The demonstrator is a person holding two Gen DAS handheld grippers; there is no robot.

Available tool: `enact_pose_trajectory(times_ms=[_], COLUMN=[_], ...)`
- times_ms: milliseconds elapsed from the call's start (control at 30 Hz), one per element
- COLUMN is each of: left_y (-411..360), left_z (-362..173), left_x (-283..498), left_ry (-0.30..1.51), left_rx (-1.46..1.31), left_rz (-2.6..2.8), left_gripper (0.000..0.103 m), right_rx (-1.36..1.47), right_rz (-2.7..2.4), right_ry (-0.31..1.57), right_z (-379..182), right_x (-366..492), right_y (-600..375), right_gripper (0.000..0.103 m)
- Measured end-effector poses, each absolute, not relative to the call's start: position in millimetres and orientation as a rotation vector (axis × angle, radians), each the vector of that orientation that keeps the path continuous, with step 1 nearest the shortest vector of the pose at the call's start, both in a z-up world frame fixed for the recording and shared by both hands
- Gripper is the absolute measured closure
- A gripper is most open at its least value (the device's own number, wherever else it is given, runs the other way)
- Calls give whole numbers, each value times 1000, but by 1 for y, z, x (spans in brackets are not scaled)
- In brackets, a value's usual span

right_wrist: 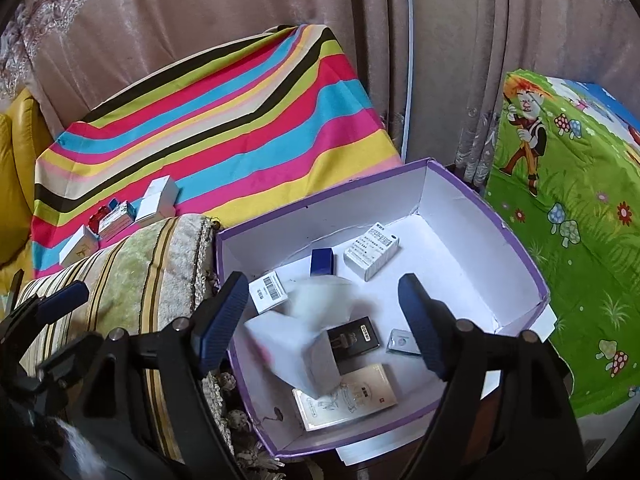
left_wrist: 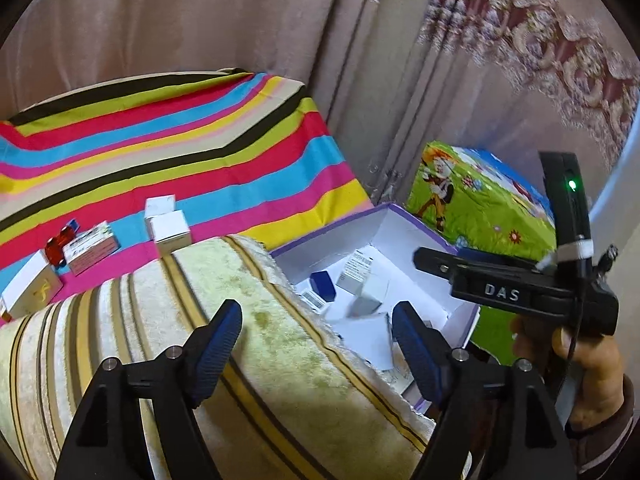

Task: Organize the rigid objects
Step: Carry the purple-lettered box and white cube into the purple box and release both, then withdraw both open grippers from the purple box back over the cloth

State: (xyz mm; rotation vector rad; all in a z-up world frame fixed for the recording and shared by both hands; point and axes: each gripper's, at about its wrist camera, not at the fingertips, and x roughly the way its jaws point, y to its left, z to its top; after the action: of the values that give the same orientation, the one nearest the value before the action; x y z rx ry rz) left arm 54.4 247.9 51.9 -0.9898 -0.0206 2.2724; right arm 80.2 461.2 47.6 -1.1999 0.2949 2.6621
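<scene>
Right gripper (right_wrist: pixel 324 312): jaws apart, holding nothing, above purple box (right_wrist: pixel 532 264); blurred white carton (right_wrist: pixel 296 344) beneath. Left gripper (left_wrist: pixel 318 340): jaws apart, holding nothing, over striped cushion (left_wrist: pixel 280 360).

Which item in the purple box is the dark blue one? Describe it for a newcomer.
Find the open purple-edged box with the white inside. Against its far wall stands a small dark blue box, beside a white printed carton. It is the only solid blue item there.

One purple-rimmed box (right_wrist: pixel 472 196), two hand-held grippers (right_wrist: pixel 324 320).
</scene>
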Motion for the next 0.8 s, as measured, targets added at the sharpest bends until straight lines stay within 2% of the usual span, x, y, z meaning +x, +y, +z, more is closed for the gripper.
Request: enact_pose_trajectory(times_ms=[233,533,800], left_y=[238,193,152], left_z=[57,55,52], left_x=[53,34,29], left_ry=[10,-102,-205], left_rx=[-966,-1060,-1092], left_rz=[2308,2404,2490], left_gripper=[25,25,25], right_rx=[-1218,-1255,-1317], right_rz=[2664,2737,2784], right_ry=[287,159,187], right_z=[48,49,43], right_x=[77,70,63], right_y=[455,417,394], right_gripper=[23,23,23])
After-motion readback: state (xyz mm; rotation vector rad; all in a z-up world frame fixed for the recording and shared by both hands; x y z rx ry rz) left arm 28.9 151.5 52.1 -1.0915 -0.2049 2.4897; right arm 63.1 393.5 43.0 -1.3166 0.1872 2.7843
